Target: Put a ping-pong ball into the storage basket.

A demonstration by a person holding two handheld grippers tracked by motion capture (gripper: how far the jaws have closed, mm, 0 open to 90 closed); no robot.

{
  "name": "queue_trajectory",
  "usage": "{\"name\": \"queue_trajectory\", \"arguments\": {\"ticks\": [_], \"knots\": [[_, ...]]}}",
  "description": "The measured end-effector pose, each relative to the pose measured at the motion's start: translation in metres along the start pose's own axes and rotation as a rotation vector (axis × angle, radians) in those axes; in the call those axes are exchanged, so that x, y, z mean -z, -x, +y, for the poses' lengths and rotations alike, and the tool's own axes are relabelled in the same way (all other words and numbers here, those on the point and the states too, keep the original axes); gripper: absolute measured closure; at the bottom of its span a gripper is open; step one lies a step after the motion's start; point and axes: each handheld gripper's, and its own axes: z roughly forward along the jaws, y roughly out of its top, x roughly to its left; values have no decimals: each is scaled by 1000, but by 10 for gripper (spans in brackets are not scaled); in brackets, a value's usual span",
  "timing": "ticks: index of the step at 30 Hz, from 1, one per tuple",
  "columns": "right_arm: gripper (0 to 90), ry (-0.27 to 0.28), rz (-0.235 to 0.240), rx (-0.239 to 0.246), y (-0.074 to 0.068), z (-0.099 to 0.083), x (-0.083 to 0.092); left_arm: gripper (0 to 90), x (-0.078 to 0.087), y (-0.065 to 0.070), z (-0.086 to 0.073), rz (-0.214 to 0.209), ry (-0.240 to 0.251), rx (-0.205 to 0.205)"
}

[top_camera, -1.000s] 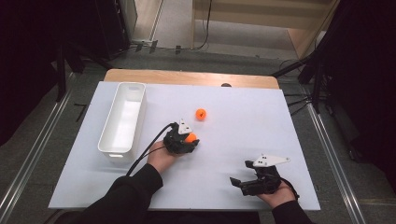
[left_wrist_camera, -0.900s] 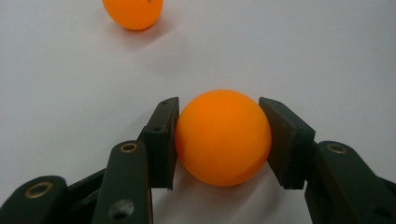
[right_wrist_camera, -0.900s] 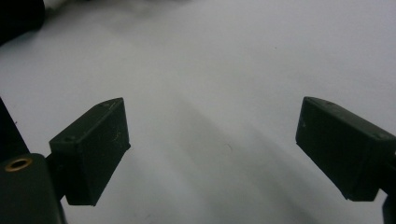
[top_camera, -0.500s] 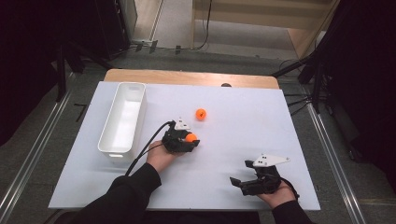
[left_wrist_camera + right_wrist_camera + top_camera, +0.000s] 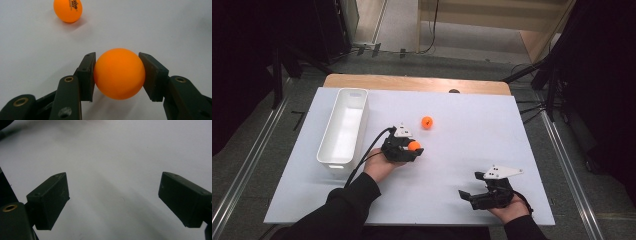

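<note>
We have the left claw [image 5: 119, 75] clamped on an orange ping-pong ball [image 5: 119, 74]; the white bin [image 5: 343, 127] lies just to its left, while our right claw [image 5: 113, 200] gapes empty

The right gripper [image 5: 113, 200] has its two black jaws wide apart, one rising from the lower left and the other from the lower right, with nothing between them. Behind and between them lies the plain white table [image 5: 120, 157], crossed by a soft grey shadow that runs from the upper middle down toward the lower right. A brass-coloured screw [image 5: 10, 207] sits on the gripper's body at the bottom left, and a dark blurred edge cuts across the top left corner; what it belongs to cannot be told.
</note>
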Motion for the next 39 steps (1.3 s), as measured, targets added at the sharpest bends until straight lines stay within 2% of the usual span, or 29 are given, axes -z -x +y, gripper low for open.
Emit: {"name": "queue_trajectory", "arguments": {"ticks": [9,18,28,35,39], "knots": [[84,0,-1,-1,0,0,0,507,9,3,3,-15,-15,-17],[84,-2,-2,-5,0,0,1,507,15,4,6,-35,-36,4],[84,-3,-2,-6,0,0,1,507,26,6,9,-58,-51,-2],[84,-4,-2,-7,0,0,1,507,34,2,13,-54,-78,-15],[84,-5,-3,-6,0,0,1,507,42,-1,15,-60,-76,-3]]}}
